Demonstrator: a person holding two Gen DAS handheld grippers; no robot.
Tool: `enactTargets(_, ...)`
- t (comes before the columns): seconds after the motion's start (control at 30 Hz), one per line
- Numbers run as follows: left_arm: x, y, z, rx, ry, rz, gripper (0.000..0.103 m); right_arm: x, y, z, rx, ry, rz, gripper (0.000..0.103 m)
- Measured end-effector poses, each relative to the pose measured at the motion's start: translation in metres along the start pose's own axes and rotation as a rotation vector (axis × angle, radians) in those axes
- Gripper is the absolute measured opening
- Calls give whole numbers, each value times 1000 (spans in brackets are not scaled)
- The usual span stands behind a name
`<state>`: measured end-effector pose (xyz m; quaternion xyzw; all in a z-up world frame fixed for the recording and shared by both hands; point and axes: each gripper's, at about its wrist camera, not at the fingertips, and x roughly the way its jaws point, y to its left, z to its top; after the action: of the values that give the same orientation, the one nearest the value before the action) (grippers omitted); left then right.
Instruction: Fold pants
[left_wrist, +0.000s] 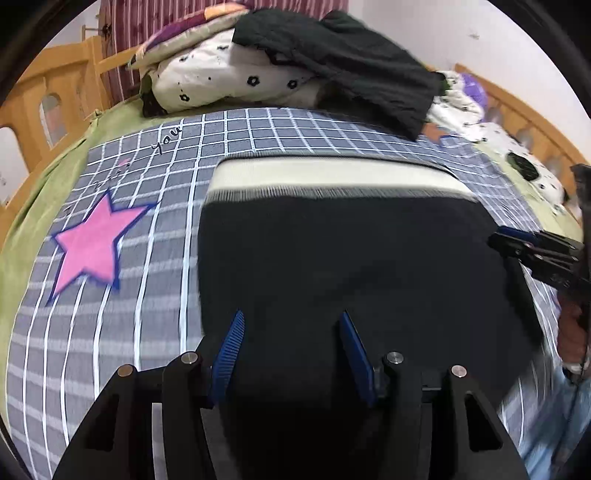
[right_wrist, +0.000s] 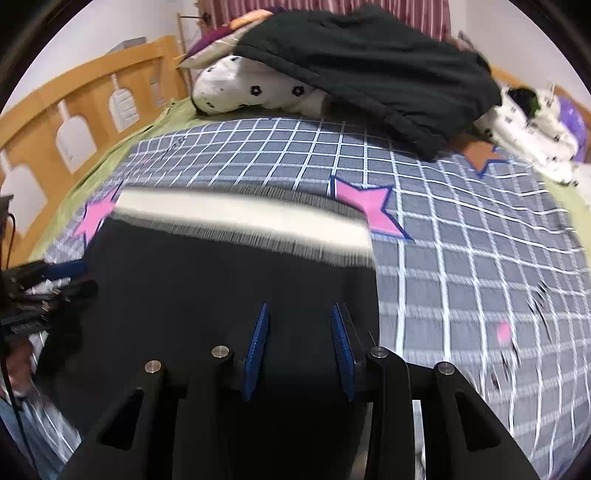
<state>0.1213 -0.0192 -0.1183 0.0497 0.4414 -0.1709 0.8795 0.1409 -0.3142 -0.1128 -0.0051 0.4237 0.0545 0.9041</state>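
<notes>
Beyond the pants (right_wrist: 229, 288), only the right view shows a second pink star (right_wrist: 373, 210).

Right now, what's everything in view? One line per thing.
pants: 1, black with cream waistband, flat on bedspread, under both grippers
bedspread: 1, grey checked with pink stars, covers bed
sheet: 1, green, under bedspread
dark garment: 1, black, draped over bedding pile at far end
pillow: 1, white with black flowers, far end
bed frame: 1, wooden, around bed
left gripper: blue pads apart, over pants
right gripper: blue pads apart, over pants
</notes>
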Motion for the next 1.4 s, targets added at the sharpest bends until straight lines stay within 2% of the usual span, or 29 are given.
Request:
enactTargets(0.07, -24, -1, -34, 19, -20, -19, 52, -18, 8, -23, -19, -29, -23, 35)
enactTargets(0.17, -49, 4, -76, 13, -10, -48, 53, -36, 12, -50, -2, -12, 10, 35)
enactTargets(0.3, -59, 9, -114, 25, 46, -32, 53, -48, 14, -72, 27, -22, 12, 35)
enactTargets(0.37, -61, 6, -126, 54, 50, 24, 53, -52, 14, -78, 50, -27, 19, 35)
enactTargets(0.47, -63, -3, -127, 123, 20, 111, 53, -55, 16, -85, 69, -25, 27, 35)
enactTargets(0.57, -61, -9, -122, 164, -10, 166, 53, -58, 22, -92, 48, -18, 14, 35)
enactTargets(0.67, -49, -18, -117, 210, 24, 199, 51, -60, 25, -98, 40, -15, 5, 35)
enactTargets(0.7, -48, -22, -115, 218, 15, 198, 47, -60, 25, -99, 47, -14, 6, 35)
enactTargets(0.77, -52, -21, -110, 181, -26, 128, 21, -60, 24, -102, 60, -11, 9, 35)
enactTargets(0.83, -60, -13, -106, 86, -91, 101, 14, -60, 22, -102, 71, -10, 12, 35)
enactTargets(0.87, -63, -2, -106, 7, -126, 65, 13, -60, 21, -102, 74, -11, 10, 35)
enactTargets(0.9, -62, 3, -108, -29, -126, 53, 13, -60, 20, -102, 76, -12, 8, 35)
enactTargets(0.97, -47, 12, -119, -90, -78, 42, 13, -57, 20, -103, 78, -3, 9, 36)
enactTargets(1.03, -47, 11, -126, -81, -90, 46, 13, -53, 23, -104, 59, 5, 0, 36)
enactTargets(1.13, -58, 15, -128, -111, -62, 17, 15, -55, 27, -104, 1, -2, -26, 37)
enactTargets(1.23, -73, 24, -129, -128, -48, 36, 24, -65, 25, -97, -11, -41, -31, 45)
enactTargets(1.3, -86, 30, -125, -131, -83, 34, 24, -69, 23, -92, -20, -70, -43, 50)
enactTargets(1.4, -99, 29, -104, -143, -136, -19, 28, -66, 20, -82, -14, -99, -70, 50)
